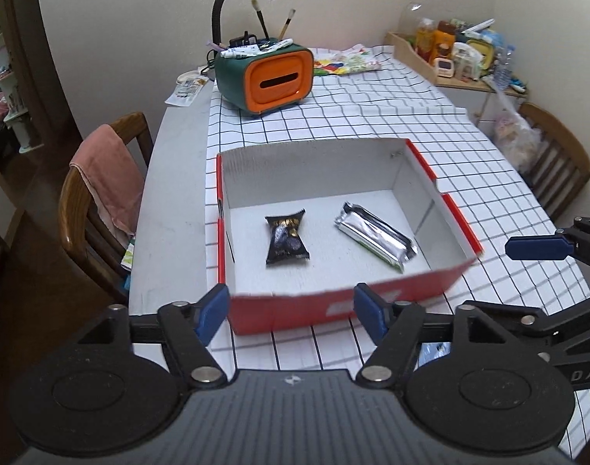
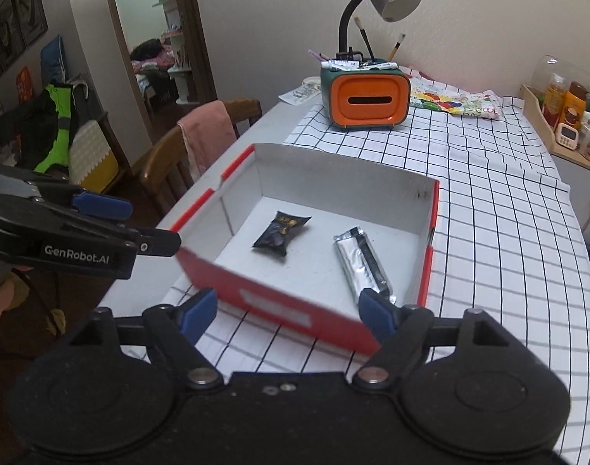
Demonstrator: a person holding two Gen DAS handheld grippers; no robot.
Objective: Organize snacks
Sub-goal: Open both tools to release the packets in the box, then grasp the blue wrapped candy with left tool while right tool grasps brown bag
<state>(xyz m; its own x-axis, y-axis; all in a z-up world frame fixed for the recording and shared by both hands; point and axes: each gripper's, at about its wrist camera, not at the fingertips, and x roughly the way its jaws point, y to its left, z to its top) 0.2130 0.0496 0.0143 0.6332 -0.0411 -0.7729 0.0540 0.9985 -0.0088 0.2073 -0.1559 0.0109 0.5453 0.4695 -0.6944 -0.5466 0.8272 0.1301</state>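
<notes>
The left gripper (image 1: 291,312) hangs just short of the near wall of the red box (image 1: 333,304), its jaws spread wide and holding nothing. Ahead of it and slightly left of its midline, the black snack packet (image 1: 287,237) lies flat on the white box floor. Further right, the silver wrapped bar (image 1: 374,235) lies slantwise, apart from the packet and near the right wall. The right gripper (image 2: 285,310) also stands wide and empty at the near wall, with the bar's near end just beyond its right finger (image 2: 374,312).

Both snacks seem to be in the box already, so the step in hand is likely tidying them or fetching more; no loose snack shows on the checked cloth (image 1: 372,112). To straighten the bar well, the right gripper should clear the wall first, then descend and close across the bar's narrow width. The foil may slip, so a central grip would be safer.
</notes>
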